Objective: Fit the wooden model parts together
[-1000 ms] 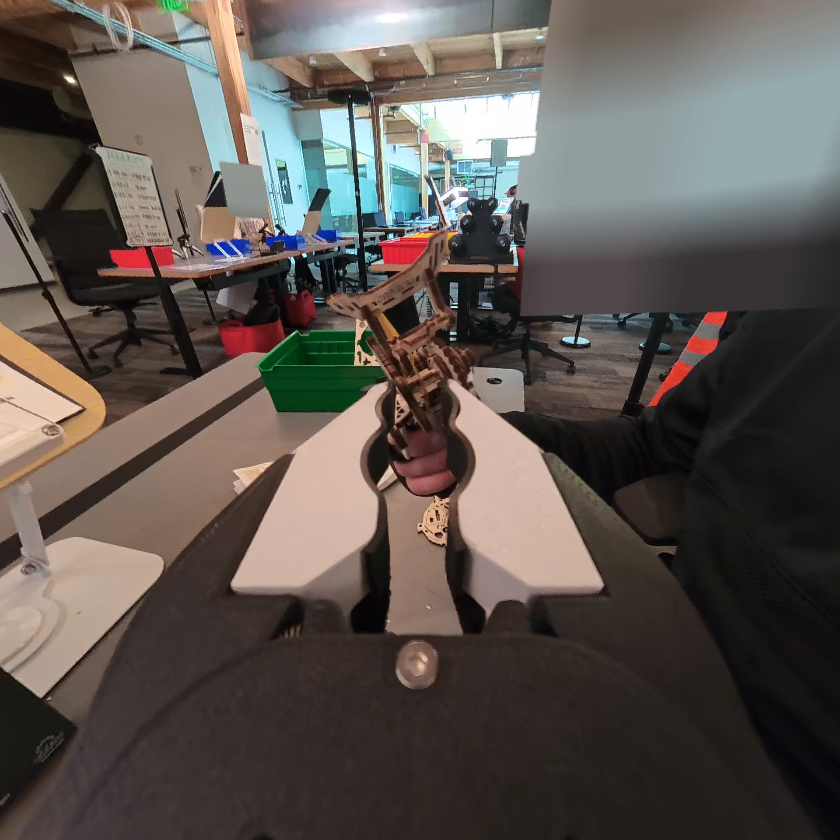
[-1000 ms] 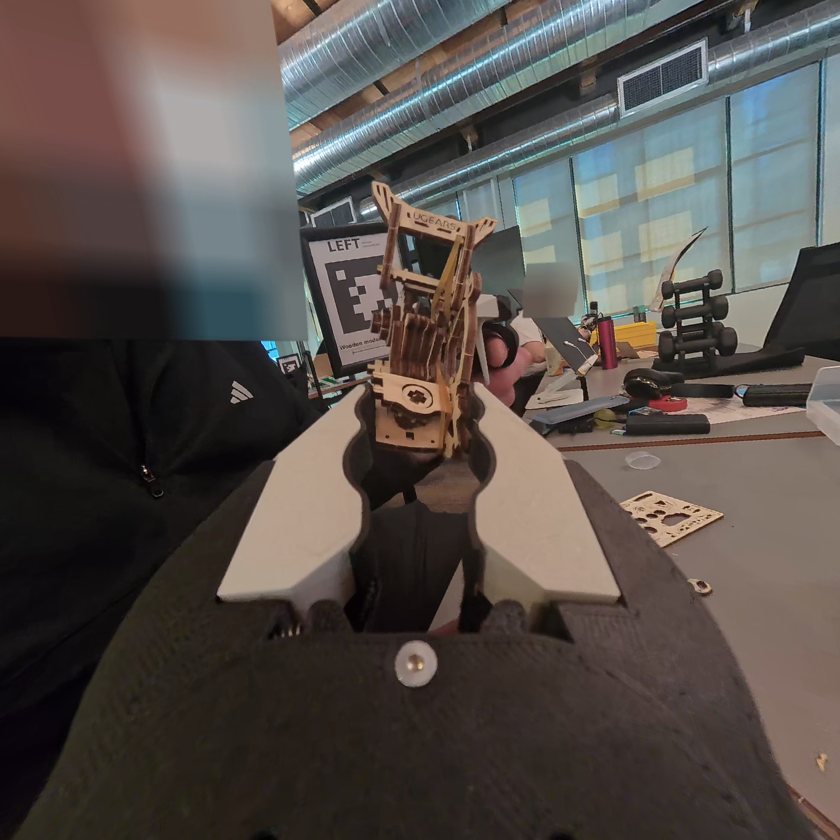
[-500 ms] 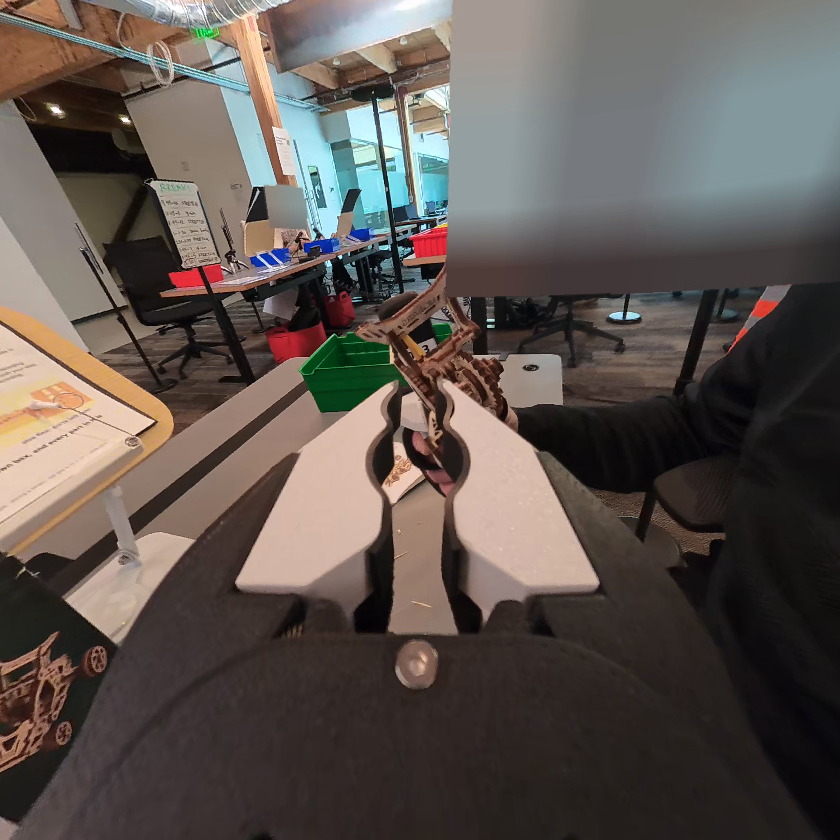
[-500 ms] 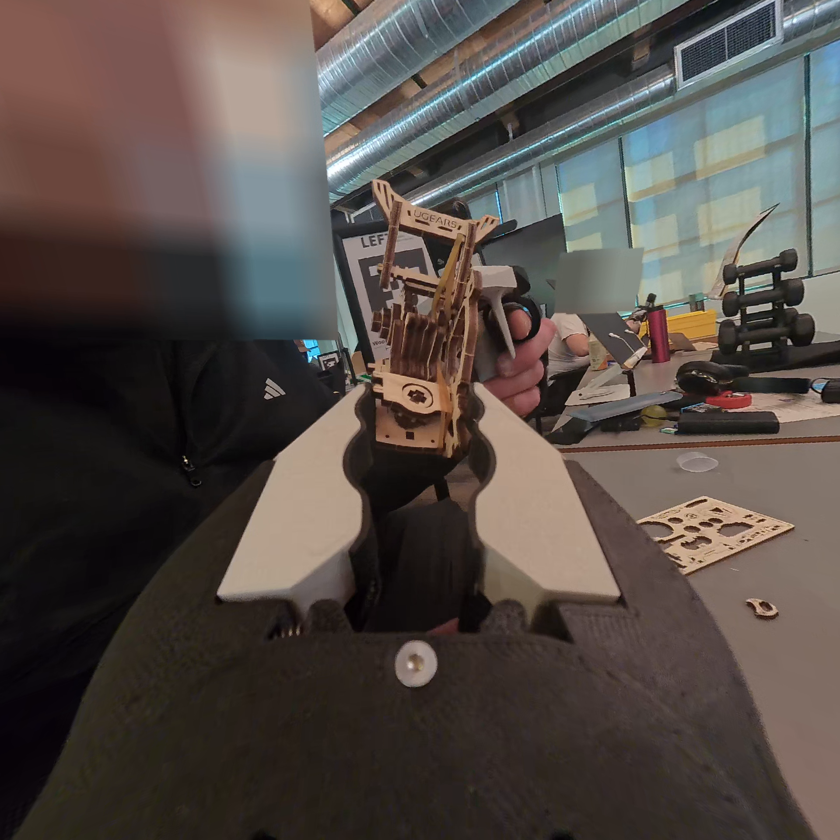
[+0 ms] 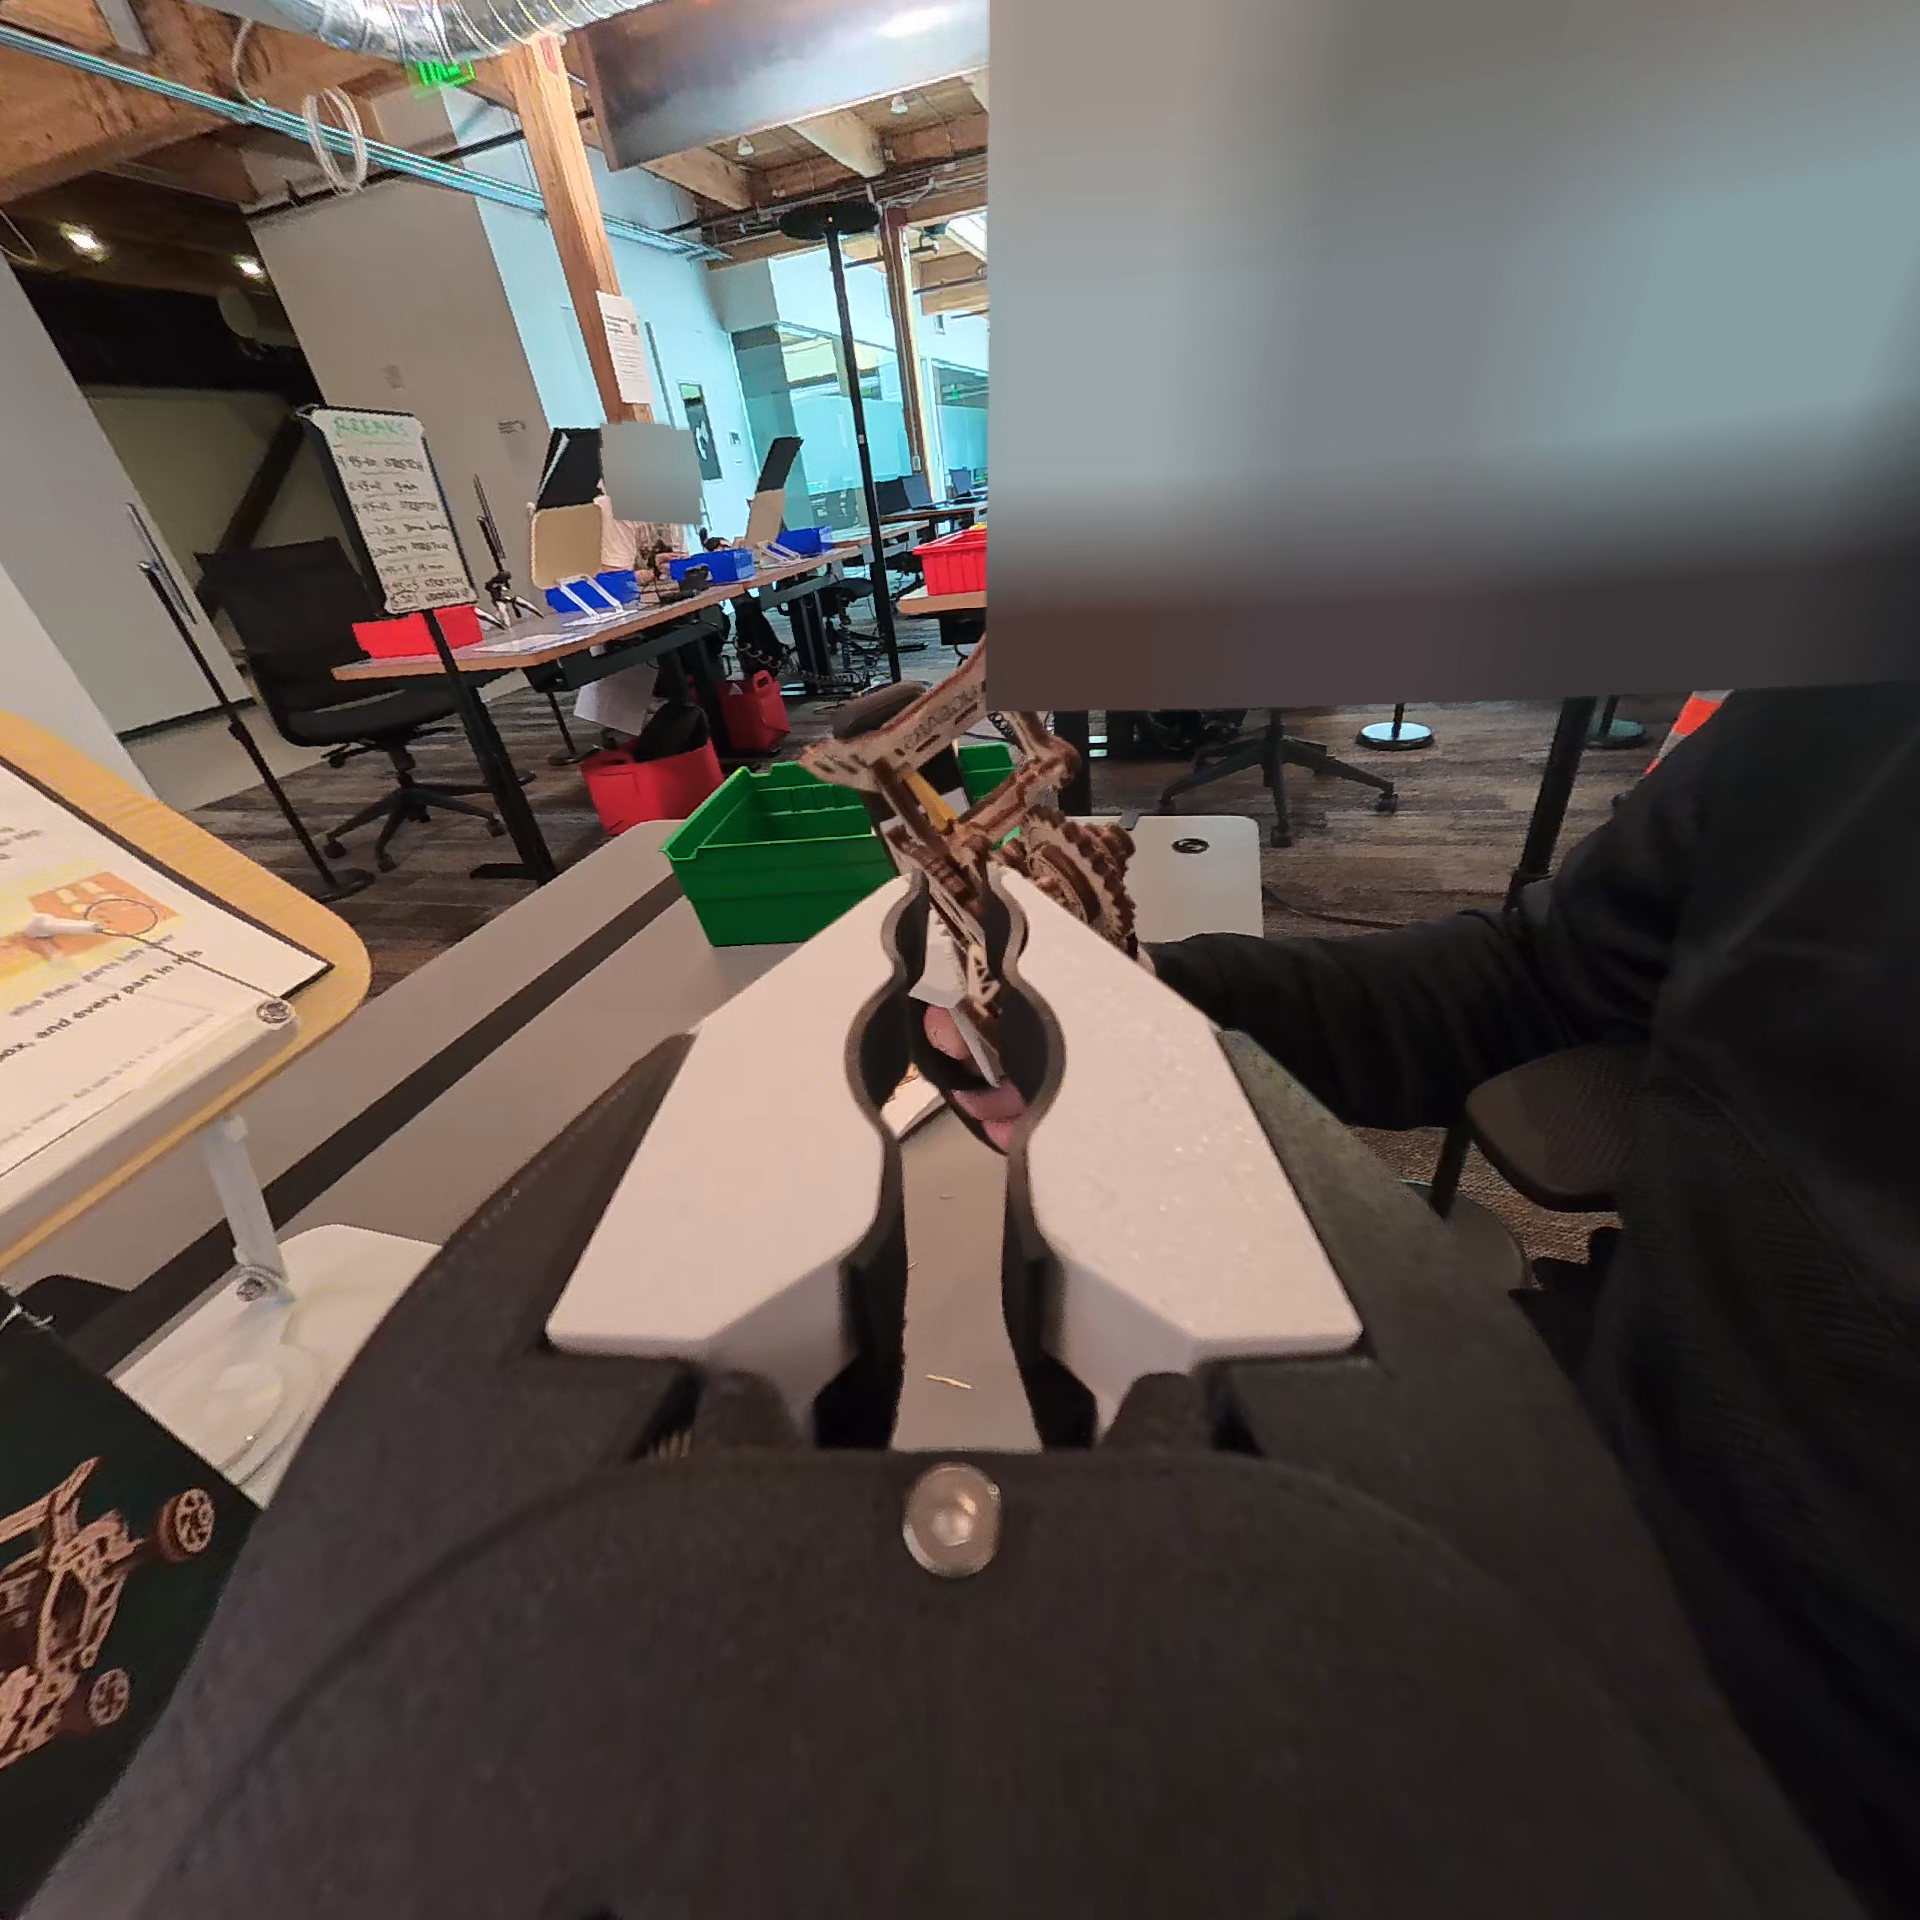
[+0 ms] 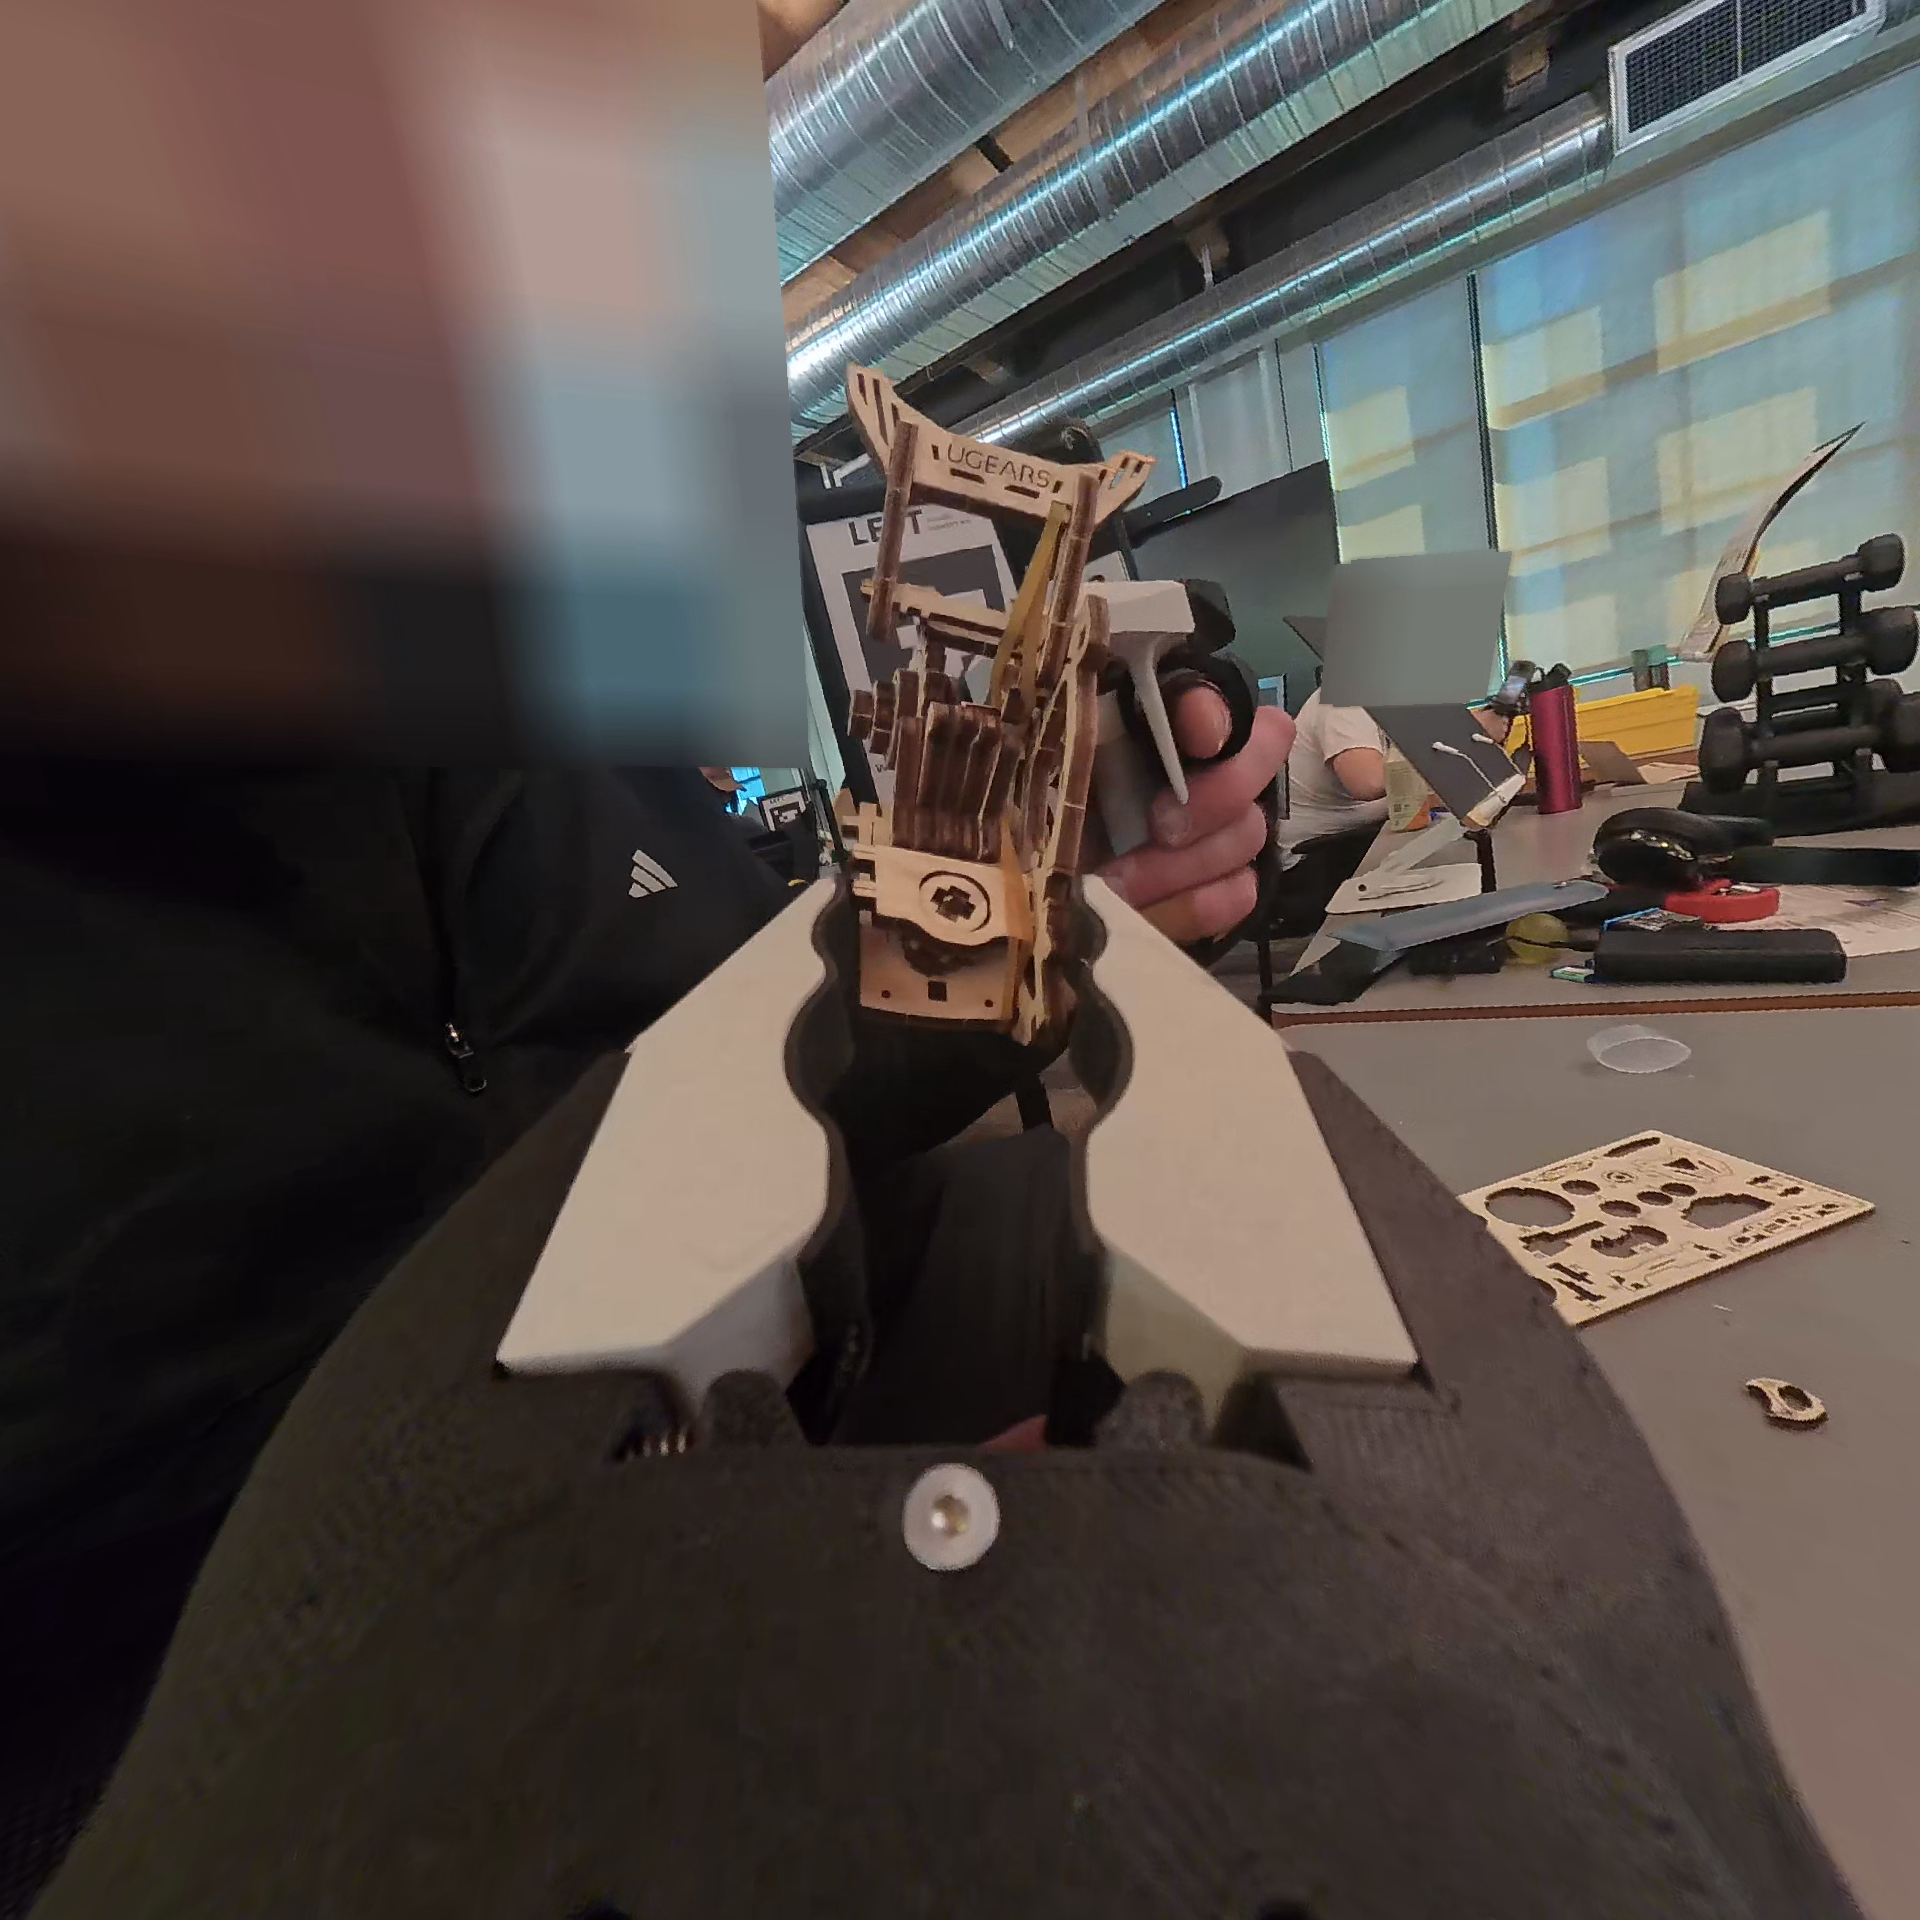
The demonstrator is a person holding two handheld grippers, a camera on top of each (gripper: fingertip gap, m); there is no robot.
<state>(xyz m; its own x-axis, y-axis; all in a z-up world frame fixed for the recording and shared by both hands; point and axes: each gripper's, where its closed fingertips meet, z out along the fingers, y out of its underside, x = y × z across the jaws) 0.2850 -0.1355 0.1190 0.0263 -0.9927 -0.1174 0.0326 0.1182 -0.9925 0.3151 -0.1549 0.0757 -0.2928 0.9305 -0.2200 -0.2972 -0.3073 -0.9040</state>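
The wooden model [image 6: 966,779], a laser-cut frame with gears and a yellow band, stands upright in my right gripper [image 6: 956,914]. That gripper is shut on the model's base, in front of a person's dark jacket. In the left wrist view the model [image 5: 966,821] tilts just past my left gripper [image 5: 953,904]. The left fingers are closed to a narrow gap with a thin plate of the model between their tips. The left gripper also shows in the right wrist view [image 6: 1143,665], behind and right of the model, held by a hand [image 6: 1205,831].
A green bin [image 5: 779,862] stands on the grey table behind the model. An instruction board on a white stand [image 5: 125,935] and a dark model box [image 5: 73,1558] are at the left. A punched wooden sheet [image 6: 1662,1226] and a small loose piece [image 6: 1787,1403] lie at the right. Across from one pair of fingers to the other is roughly 6 centimeters.
My left fingers have closed from a wider gap to a narrow one around the model's plate, and the left view has swung to show the board. My right gripper keeps holding the model.
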